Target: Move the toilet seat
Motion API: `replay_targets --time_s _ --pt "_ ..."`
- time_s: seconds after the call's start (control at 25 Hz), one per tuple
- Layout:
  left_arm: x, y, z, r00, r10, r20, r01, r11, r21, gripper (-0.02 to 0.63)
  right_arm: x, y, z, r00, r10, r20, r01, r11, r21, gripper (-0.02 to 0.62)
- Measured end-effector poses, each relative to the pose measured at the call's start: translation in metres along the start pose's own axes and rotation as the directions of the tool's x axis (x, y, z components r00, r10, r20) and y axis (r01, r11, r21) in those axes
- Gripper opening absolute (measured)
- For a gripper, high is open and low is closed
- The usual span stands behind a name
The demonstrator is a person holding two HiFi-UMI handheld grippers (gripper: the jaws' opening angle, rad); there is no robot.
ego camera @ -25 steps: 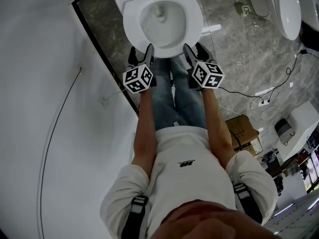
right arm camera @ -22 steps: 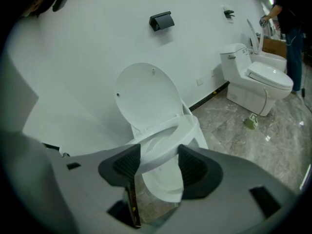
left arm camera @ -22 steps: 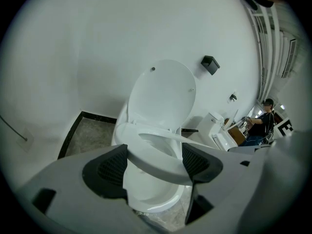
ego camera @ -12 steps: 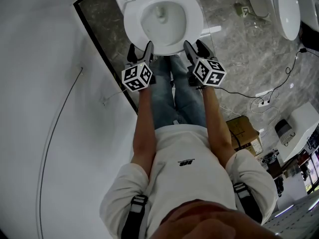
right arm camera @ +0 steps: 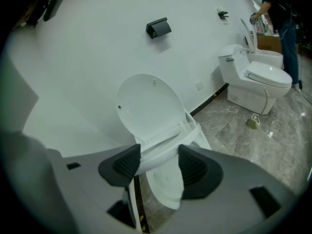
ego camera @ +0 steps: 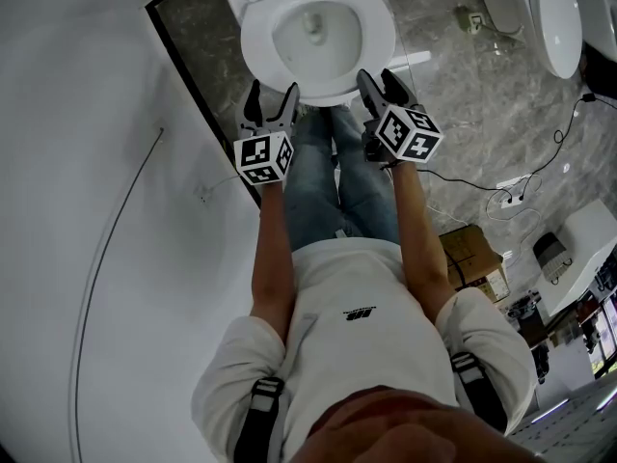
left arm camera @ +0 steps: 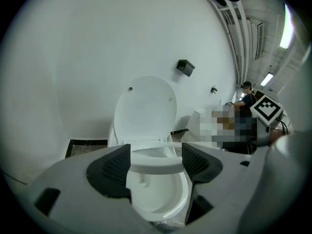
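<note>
The white toilet seat (ego camera: 382,44) lies as a ring over the bowl, with the lid (left arm camera: 146,112) standing up against the wall. My left gripper (ego camera: 273,99) hovers at the front left of the rim, jaws wide apart. My right gripper (ego camera: 381,83) is at the front right, also open. In the left gripper view the front of the seat (left arm camera: 156,164) shows between the dark pads (left arm camera: 114,167), with no pad pressing on it. In the right gripper view the seat (right arm camera: 161,147) runs back to the hinge between the pads (right arm camera: 126,162); I cannot tell whether it touches them.
A white curved wall (ego camera: 96,162) closes the left side. A second toilet (ego camera: 559,17) stands at the far right on the marble floor. Cables and a power strip (ego camera: 509,198) lie on the floor near a cardboard box (ego camera: 472,258). A person (right arm camera: 280,13) stands far off.
My left gripper has turned slightly, so both its fingers now show at the rim. The right gripper has edged a little to the right. The seat has not moved.
</note>
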State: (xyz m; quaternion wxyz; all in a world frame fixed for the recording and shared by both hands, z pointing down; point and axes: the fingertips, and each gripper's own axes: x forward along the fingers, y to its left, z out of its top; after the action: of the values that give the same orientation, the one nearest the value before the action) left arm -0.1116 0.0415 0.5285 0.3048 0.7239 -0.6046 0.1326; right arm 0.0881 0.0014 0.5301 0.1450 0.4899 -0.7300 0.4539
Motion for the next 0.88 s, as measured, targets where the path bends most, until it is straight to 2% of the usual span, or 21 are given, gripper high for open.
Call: replay_targets --time_s 0.16,0.28,0.44,0.56,0.68,0.88 --pt "-0.011 -0.008 0.006 1.000 -0.013 0.010 0.012 0.999 0.043 0.331 0.000 0.002 0.005 1.000 0.005 0.002 -0.005 1.000 0.009 0.259" --pt "-0.015 -0.018 0.007 0.999 -0.034 -0.010 0.035 0.993 0.114 0.331 0.001 0.005 0.012 1.000 0.011 0.014 -0.011 1.000 0.019 0.261" --pt "-0.015 -0.036 0.001 0.997 -0.054 -0.056 0.066 0.968 0.242 0.331 0.002 0.010 0.020 0.999 0.019 0.027 -0.020 0.999 0.030 0.261" --pt "-0.011 -0.043 -0.001 0.997 -0.038 -0.069 0.057 0.952 0.300 0.331 0.002 0.010 0.020 0.999 0.027 0.022 -0.028 0.999 0.036 0.261" --pt "-0.006 -0.047 0.004 0.998 -0.019 -0.059 0.037 0.943 0.331 0.331 0.002 0.010 0.021 0.999 0.035 0.016 -0.036 0.999 0.040 0.259" --pt "-0.001 -0.055 0.014 0.998 -0.028 -0.049 0.044 0.938 0.345 0.330 0.001 0.009 0.028 0.998 0.052 0.024 -0.053 0.997 0.048 0.261"
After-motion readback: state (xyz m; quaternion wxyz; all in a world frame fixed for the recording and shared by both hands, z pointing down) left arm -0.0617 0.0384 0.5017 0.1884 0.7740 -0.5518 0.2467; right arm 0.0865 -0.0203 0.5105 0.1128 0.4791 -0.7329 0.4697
